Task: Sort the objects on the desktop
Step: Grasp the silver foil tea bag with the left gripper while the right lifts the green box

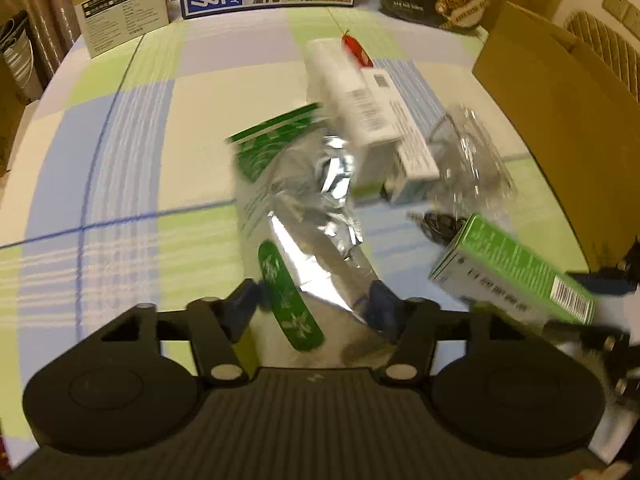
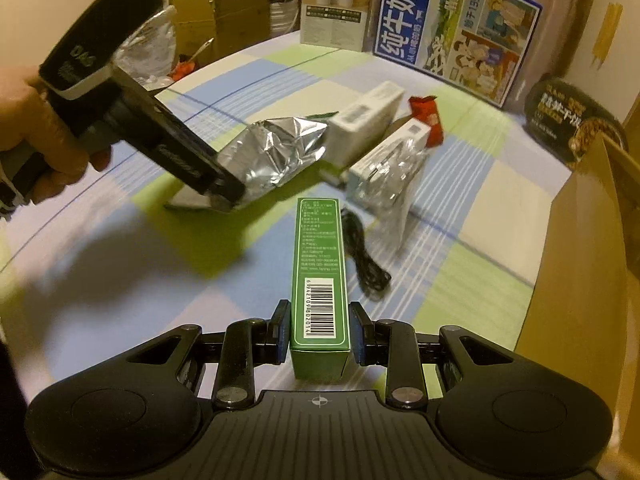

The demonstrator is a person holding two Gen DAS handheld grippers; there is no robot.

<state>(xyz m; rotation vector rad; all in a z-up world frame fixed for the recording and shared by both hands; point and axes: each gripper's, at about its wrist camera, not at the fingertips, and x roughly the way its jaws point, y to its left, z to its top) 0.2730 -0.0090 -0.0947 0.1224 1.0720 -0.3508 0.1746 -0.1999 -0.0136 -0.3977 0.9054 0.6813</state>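
Note:
My left gripper is shut on a silver foil bag with green print and holds it above the checked tablecloth; the bag also shows in the right wrist view, with the left gripper on its near end. My right gripper is shut on a long green box with a barcode, lifted off the table; the box shows at the right of the left wrist view. On the table lie two white boxes, a red packet, a clear plastic pack and a black cable.
An open brown cardboard box stands at the right edge. A blue milk carton box, a white product box and a black noodle bowl line the far side of the table. More boxes stand beyond the table at far left.

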